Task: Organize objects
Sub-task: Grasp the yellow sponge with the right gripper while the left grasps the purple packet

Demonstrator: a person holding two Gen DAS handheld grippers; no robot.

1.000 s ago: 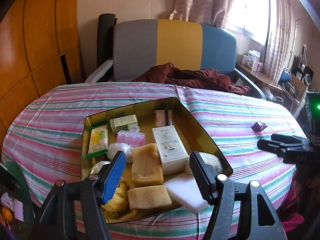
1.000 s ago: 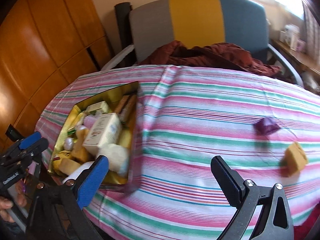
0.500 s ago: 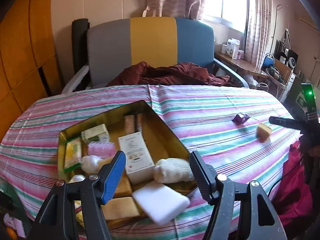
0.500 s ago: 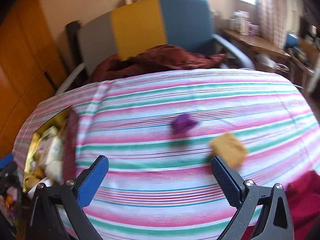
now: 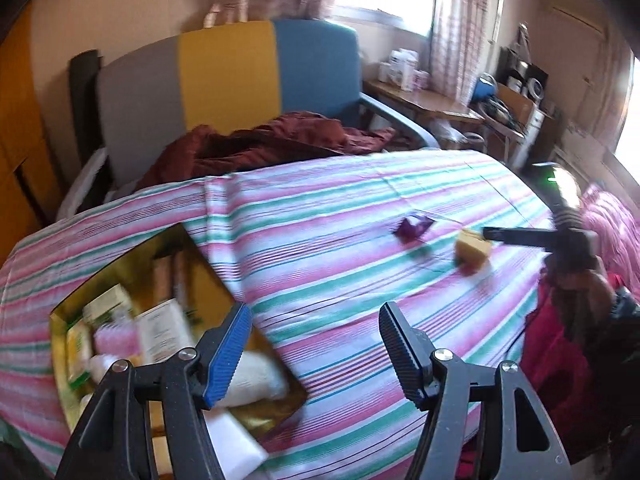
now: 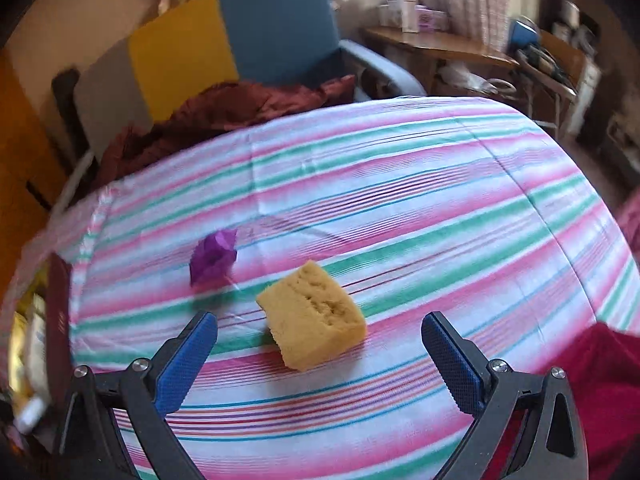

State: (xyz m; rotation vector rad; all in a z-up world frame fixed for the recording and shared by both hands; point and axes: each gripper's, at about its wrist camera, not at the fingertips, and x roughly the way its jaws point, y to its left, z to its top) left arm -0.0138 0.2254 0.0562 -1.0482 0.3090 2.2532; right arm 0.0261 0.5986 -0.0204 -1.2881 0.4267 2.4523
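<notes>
- The yellow sponge block (image 6: 314, 316) lies on the striped tablecloth (image 6: 400, 184), near the table's right side, just beside a small purple object (image 6: 214, 258) but not touching it.
- Your right gripper (image 6: 319, 350) hangs over the sponge with its jaws spread wide; the sponge sits in the gap, and neither pad touches it.
- Your left gripper (image 5: 314, 354) is spread too, with nothing between its fingers, over the cloth beside the gold tin's (image 5: 208, 276) right wall.
- The tin sits at the table's left end, filled with boxes and sponges, blurred here.
- Behind the table a grey, yellow and blue chair (image 5: 224, 76) holds a dark red cloth (image 5: 272, 142).
</notes>
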